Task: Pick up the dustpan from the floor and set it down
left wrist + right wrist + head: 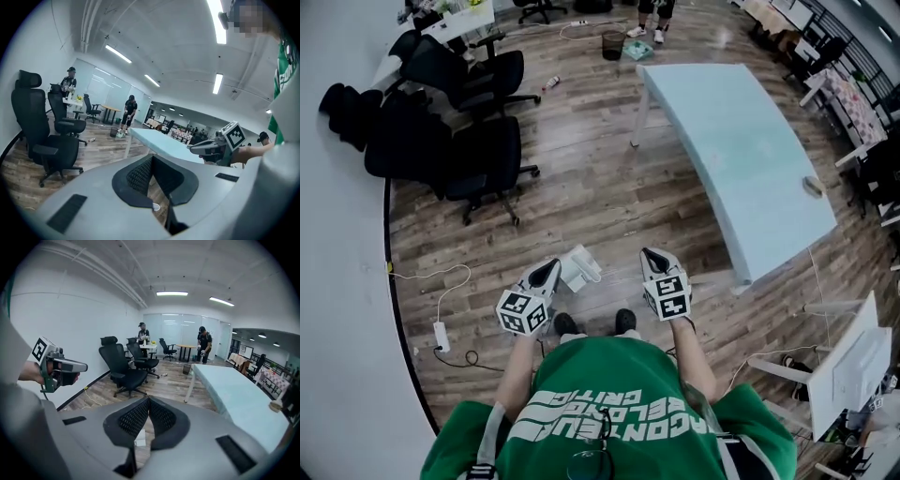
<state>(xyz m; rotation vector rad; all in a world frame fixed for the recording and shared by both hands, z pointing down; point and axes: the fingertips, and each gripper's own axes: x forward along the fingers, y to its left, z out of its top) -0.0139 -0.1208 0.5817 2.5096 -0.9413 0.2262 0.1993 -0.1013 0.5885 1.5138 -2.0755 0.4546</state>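
Both grippers are empty: left gripper [547, 269] and right gripper [652, 256] have their jaws pressed together, held above the floor [609, 197]. White dustpan [579, 267] lies on the floor below, between them. I judge it light, stiff plastic (probably slick), so I'd grip the handle or rim.

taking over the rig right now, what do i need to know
Left gripper: shut, empty, in the air.
Right gripper: shut, empty, in the air.
Dustpan: white, on the wood floor ahead of the person's shoes, between the grippers in the head view, untouched.
Done: nothing certain; whether it was lifted already doesn't show.
Left: if not, grasp it, lift, set it down.
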